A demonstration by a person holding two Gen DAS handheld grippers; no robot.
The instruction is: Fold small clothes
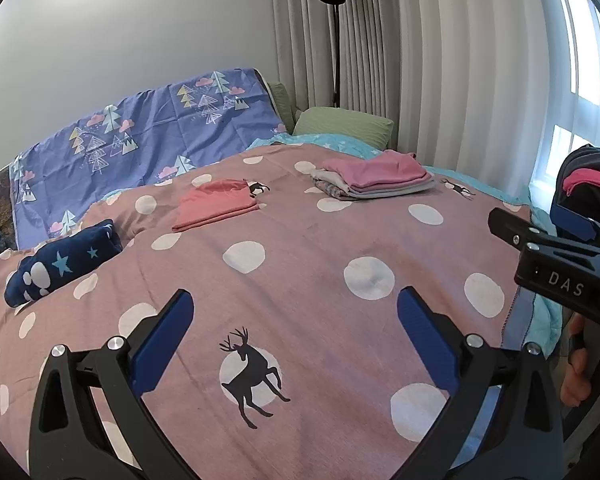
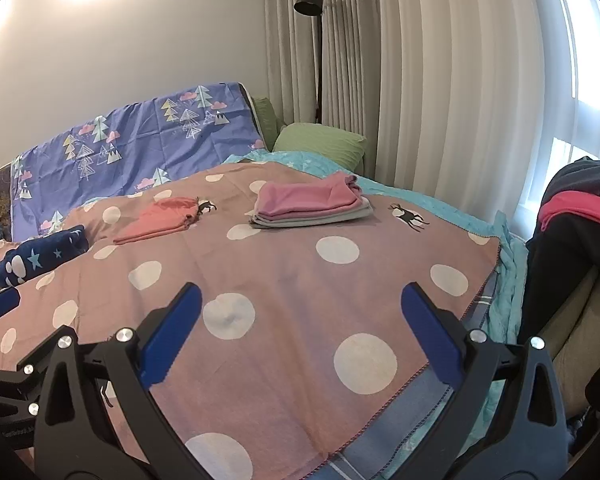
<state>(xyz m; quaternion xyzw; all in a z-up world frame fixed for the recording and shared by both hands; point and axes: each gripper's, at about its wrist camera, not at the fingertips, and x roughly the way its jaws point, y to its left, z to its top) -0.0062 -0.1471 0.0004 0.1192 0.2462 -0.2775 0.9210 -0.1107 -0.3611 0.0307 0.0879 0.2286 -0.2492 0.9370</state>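
While level over blanket (image 1: 300, 248) — both hand-held grippers (image 1: 296, 308) (image 2: 300, 300) gape, w/ nothing held.

The left gripper (image 1: 296, 312) is held with its blue-padded fingers (image 1: 160, 336) spread wide and nothing between them. The right gripper (image 2: 300, 308) is likewise held agape and empty, just beside the left.

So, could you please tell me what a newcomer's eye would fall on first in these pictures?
Probably the pink blanket with white dots and black deer that covers the bed, and both open grippers, left gripper and right gripper, hovering over its near end. Next, the stack of folded clothes at the far side, pink on top, with a folded coral garment to its left.
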